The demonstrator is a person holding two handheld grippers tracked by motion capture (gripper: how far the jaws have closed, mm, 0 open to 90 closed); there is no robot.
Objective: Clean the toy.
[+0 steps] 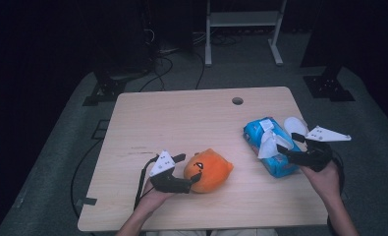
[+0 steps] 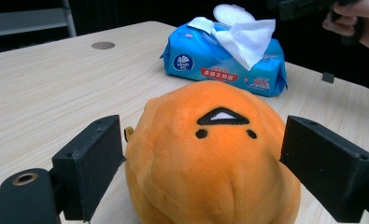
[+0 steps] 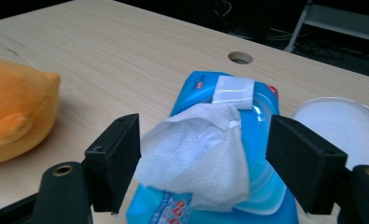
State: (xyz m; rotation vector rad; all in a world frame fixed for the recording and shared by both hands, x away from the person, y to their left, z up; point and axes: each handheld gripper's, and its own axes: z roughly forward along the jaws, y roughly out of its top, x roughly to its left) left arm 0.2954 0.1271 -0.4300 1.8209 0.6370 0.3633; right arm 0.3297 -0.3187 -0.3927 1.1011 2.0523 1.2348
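An orange plush (image 1: 210, 170) with a small face lies on the wooden table (image 1: 181, 118) near its front edge. My left gripper (image 1: 189, 170) is open, its jaws on either side of the plush (image 2: 210, 168) without squeezing it. To the right lies a blue wet-wipe pack (image 1: 272, 157) with its white lid (image 1: 294, 127) flipped open. A white wipe (image 3: 196, 154) sticks up out of it. My right gripper (image 3: 204, 140) is open over the pack (image 3: 261, 116), and the wipe stands loose between the jaws.
A round cable hole (image 1: 237, 101) sits near the table's far edge. Bare wood stretches across the left and far parts of the table. Beyond it on the dark floor are cables and a white frame (image 1: 243, 19).
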